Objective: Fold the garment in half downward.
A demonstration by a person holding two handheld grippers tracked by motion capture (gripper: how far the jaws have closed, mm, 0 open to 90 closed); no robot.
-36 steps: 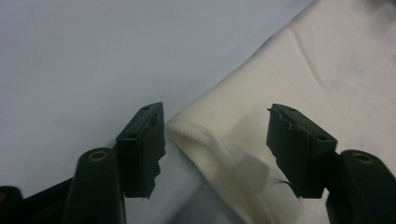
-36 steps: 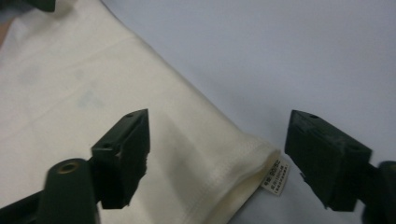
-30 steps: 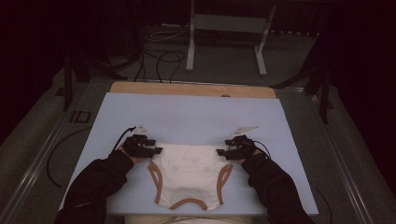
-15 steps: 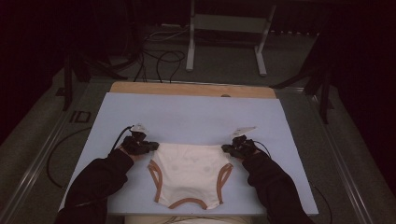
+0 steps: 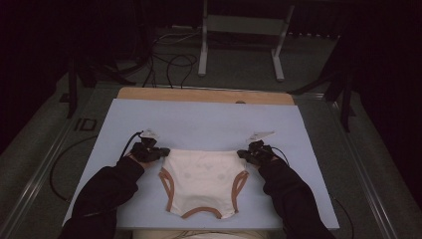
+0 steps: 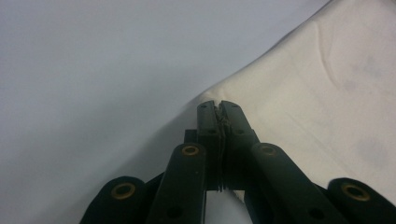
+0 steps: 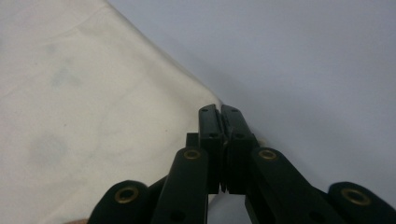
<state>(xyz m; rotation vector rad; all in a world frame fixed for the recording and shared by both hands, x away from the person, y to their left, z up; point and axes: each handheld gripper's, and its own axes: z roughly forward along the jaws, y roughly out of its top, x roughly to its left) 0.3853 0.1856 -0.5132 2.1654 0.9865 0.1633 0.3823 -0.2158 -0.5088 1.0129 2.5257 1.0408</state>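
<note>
On the near half of the blue mat, a cream garment with brown-trimmed leg openings is laid flat, waistband edge on the far side, crotch hem toward the near edge. The long axis of that far edge runs left-right, and each end of it is taken by one tool: the left gripper is pinched on the far-left corner, the right gripper on the far-right corner. The jaws of both have just been closing and are now pressed together with cloth between them. The body of the garment lies near and inward of each gripper, so neither hand is nearer; the hold is symmetric, and a lift or fold is judged to depend on both corners being carried together along that axis. In the high view the whole layout and the sleeves are given, but the bite cannot be judged. In the left gripper view the corner is seen caught between the fingertips; in the right gripper view the fabric edge is seen entering the shut jaws.
</note>
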